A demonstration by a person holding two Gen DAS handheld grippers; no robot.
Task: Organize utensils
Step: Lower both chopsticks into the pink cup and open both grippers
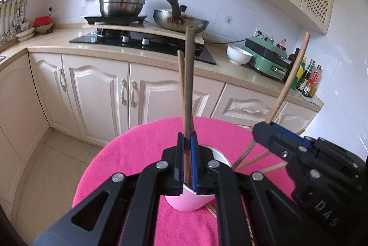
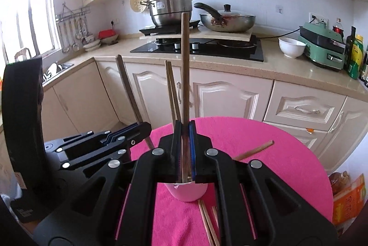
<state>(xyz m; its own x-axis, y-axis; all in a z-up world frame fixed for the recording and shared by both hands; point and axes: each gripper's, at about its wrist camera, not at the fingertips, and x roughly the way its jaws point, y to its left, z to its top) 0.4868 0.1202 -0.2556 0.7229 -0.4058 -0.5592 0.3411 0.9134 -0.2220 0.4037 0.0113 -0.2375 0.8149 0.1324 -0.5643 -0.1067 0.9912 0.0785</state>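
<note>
A: My left tool [image 1: 186,138] is clamped on a dark chopstick [image 1: 189,76] above the pink cup [image 1: 188,202]; the right tool [image 1: 264,131] grips a pale one.

B: My right view shows loose chopsticks [image 2: 208,223] near the cup on the pink counter [image 2: 264,135].

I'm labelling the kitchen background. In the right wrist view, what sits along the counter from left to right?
Hanging ladles → red dish → steel pot → frying pan → white bowl → green appliance → bottles.
</note>
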